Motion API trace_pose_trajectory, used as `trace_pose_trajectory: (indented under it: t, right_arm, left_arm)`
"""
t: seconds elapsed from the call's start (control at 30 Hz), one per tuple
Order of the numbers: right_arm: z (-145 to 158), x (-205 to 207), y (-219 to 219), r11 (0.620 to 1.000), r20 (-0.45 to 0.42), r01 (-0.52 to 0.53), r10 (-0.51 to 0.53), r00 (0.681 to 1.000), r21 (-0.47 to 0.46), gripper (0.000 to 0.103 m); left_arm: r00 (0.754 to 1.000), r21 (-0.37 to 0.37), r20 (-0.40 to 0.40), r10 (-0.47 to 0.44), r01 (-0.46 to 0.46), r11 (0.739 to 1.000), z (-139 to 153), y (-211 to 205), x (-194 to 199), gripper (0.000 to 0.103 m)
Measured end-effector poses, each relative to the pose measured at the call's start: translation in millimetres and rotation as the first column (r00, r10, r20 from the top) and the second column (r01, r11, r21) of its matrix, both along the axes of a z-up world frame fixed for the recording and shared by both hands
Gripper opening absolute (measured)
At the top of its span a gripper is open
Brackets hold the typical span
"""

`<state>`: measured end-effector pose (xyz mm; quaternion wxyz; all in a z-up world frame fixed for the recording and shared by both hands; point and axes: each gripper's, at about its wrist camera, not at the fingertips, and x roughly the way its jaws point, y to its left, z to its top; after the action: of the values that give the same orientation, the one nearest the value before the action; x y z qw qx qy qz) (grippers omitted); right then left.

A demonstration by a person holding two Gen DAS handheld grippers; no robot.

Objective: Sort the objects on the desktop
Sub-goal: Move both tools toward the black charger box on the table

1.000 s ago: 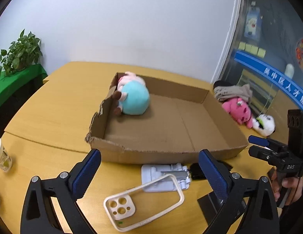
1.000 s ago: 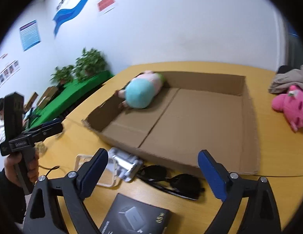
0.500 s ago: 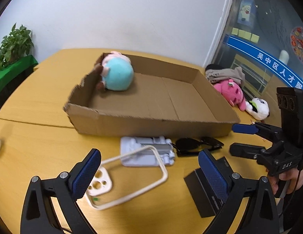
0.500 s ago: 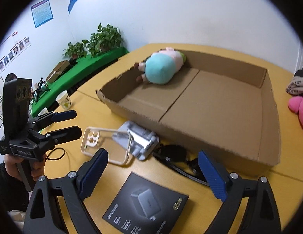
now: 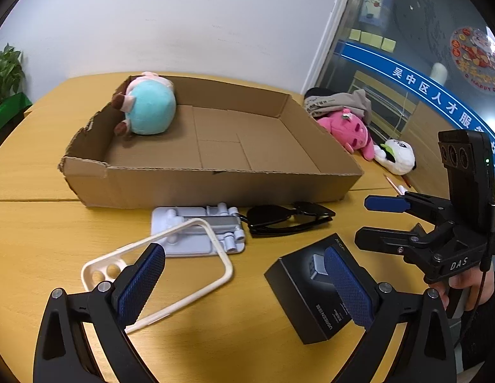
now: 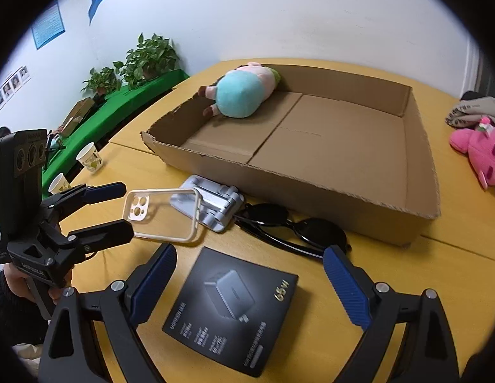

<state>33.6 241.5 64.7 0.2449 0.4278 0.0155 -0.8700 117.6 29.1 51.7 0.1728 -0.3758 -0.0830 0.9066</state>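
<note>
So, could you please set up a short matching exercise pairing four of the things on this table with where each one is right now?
Things:
1. teal plush toy
2. sunglasses
3. pink plush toy
4. phone case

Places:
A. on the table beyond the box's right wall
B. inside the cardboard box, in a far corner
C. leaning on the grey phone stand
D. on the table against the box's near wall

Pairs: 1-B, 2-D, 3-A, 4-C
</note>
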Motion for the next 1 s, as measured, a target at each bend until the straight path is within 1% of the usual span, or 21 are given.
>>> trace_pose_trajectory:
  t: [0.1, 0.2, 0.33, 0.43, 0.53, 0.7, 0.83, 1.0]
  right_arm:
    - [-5.4, 3.2, 10.5, 1.0, 0.016, 0.023, -0.023, 1.0, -0.003, 0.094]
    - [-11.2, 7.7, 22.6, 0.999, 0.027, 0.045, -0.045, 0.999, 0.008, 0.094]
    - [-22.4, 10.5, 43.9, 0.995, 0.065, 0.097, -0.096, 0.993, -0.011, 0.094]
    - [-31.9, 9.5, 56.4, 0.99, 0.098, 0.142, -0.139, 0.986, -0.027, 0.094]
    - [-37.5, 7.2, 63.5, 0.986, 0.117, 0.159, -0.153, 0.981, -0.044, 0.094]
    - [-38.6, 4.9, 59.8, 0.99, 0.111, 0.133, -0.129, 0.985, -0.034, 0.094]
    - [-40.7, 5.8, 51.5, 0.996, 0.116, 0.078, -0.074, 0.991, -0.033, 0.094]
    - [-45.7, 20.8, 41.4, 1.0, 0.13, -0.01, 0.012, 0.991, -0.016, 0.094]
  left_arm:
    - [1.0, 0.012, 0.018, -0.021, 0.021, 1.0, -4.6, 5.2, -1.7, 0.101]
    - [0.997, 0.038, 0.041, -0.072, 0.07, 0.997, -10.9, 13.5, -2.4, 0.101]
    - [0.988, 0.065, 0.067, -0.136, 0.132, 0.989, -18.2, 27.0, -3.3, 0.101]
    - [0.984, 0.06, 0.081, -0.161, 0.157, 0.986, -22.7, 36.2, -4.2, 0.101]
    - [0.98, 0.064, 0.097, -0.171, 0.165, 0.984, -26.5, 40.3, -5.8, 0.101]
    - [0.977, 0.058, 0.114, -0.178, 0.172, 0.983, -29.8, 43.3, -6.6, 0.101]
    - [0.975, 0.061, 0.13, -0.182, 0.175, 0.983, -31.6, 36.0, 0.9, 0.101]
    - [0.965, 0.124, 0.166, -0.204, 0.184, 0.975, -42.8, 19.0, 15.4, 0.101]
